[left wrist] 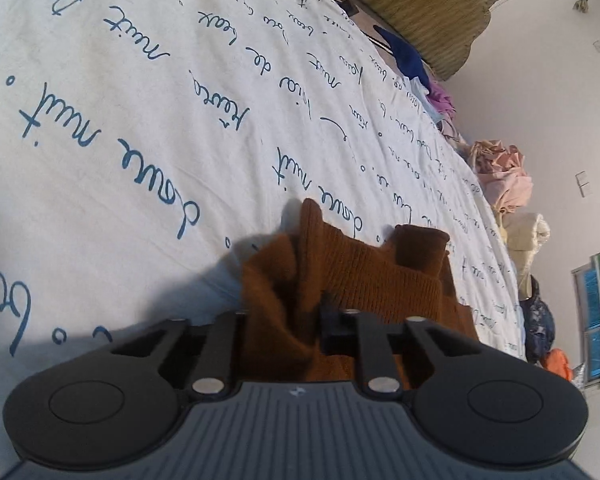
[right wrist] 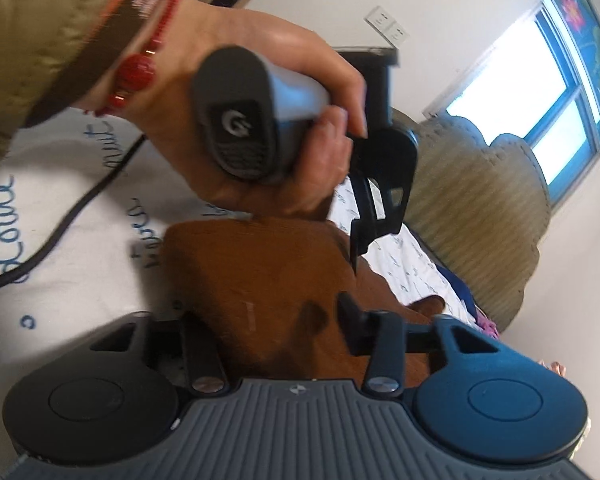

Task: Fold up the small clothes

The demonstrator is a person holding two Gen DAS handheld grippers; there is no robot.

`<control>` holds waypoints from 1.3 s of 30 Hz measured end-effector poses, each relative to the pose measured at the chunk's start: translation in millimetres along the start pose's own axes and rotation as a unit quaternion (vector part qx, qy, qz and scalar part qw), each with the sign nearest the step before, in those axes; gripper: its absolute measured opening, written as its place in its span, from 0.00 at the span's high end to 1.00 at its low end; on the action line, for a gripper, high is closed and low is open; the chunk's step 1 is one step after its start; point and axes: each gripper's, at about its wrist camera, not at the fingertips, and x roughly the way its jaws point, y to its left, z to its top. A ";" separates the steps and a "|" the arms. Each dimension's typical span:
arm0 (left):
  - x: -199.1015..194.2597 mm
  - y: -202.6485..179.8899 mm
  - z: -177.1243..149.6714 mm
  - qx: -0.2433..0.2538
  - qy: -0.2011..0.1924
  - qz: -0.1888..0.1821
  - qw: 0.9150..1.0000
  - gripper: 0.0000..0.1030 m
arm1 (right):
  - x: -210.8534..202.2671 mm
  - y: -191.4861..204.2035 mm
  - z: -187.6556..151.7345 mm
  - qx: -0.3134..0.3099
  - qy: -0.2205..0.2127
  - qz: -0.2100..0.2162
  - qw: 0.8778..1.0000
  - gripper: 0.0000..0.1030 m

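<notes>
Garment: brown knit piece (left wrist: 340, 276) lies bunched on the bed sheet (left wrist: 120, 120), white with blue script, near the sheet's near edge in the left wrist view. Left tool (left wrist: 284, 320) is closed on a fold of the knit; cloth fills the gap between its jaws. Right tool (right wrist: 268, 320) also has brown knit between its jaws and looks clamped on it, though its left finger is hidden by the cloth. The person's left hand (right wrist: 260, 120) with a red bead bracelet (right wrist: 140, 68) sits just above the garment in the right wrist view, holding the other tool's handle.

Step in hand, as I judge it: both tools pinch an edge, ready to lift and lay flat or fold over. Do it well: keep both grips even, pull the cloth taut between them, avoid catching the sheet underneath, lay edge onto edge.

Around: black cable (right wrist: 60, 232) trails over the sheet at left, could snag. Pile of other clothes (left wrist: 500, 172) sits along the sheet's far right edge, well apart. Olive quilt (left wrist: 420, 8) is at the far corner. Fold area looks free.
</notes>
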 end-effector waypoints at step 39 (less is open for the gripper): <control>-33.3 -224.3 -65.1 0.229 -0.118 0.176 0.950 0.90 | -108.1 -103.7 -75.3 0.073 -0.065 -0.071 0.993 0.91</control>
